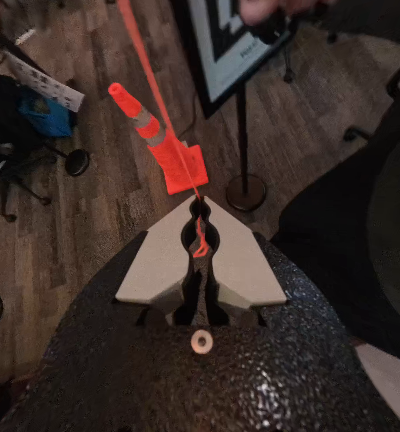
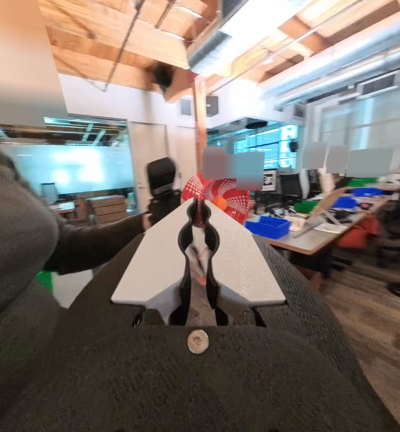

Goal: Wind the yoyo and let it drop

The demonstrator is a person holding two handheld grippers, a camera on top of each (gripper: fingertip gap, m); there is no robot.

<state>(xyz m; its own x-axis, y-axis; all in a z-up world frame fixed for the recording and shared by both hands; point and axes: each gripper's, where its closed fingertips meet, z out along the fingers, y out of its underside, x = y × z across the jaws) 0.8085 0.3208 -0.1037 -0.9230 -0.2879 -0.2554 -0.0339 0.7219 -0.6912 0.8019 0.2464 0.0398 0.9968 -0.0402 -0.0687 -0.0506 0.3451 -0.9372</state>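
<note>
In the left wrist view my left gripper (image 1: 200, 198) points down at the floor and is shut on the orange-red yoyo string (image 1: 147, 70). The string runs taut from the fingertips up and left out of the top of the frame. Its looped end (image 1: 200, 251) lies between the fingers. In the right wrist view my right gripper (image 2: 200, 202) is shut on the yoyo (image 2: 227, 194), a red disc with white dots and an orange hub (image 2: 219, 203). The yoyo is held up in the air in front of the room. A faint bit of string shows between the fingers.
An orange traffic cone (image 1: 152, 131) stands on the wood floor below the left gripper. A black stand with a round base (image 1: 245, 191), chair castors (image 1: 76, 162) and a blue bag (image 1: 47, 117) are nearby. The right wrist view shows a grey sleeve (image 2: 89, 238) and a desk with blue bins (image 2: 267, 225).
</note>
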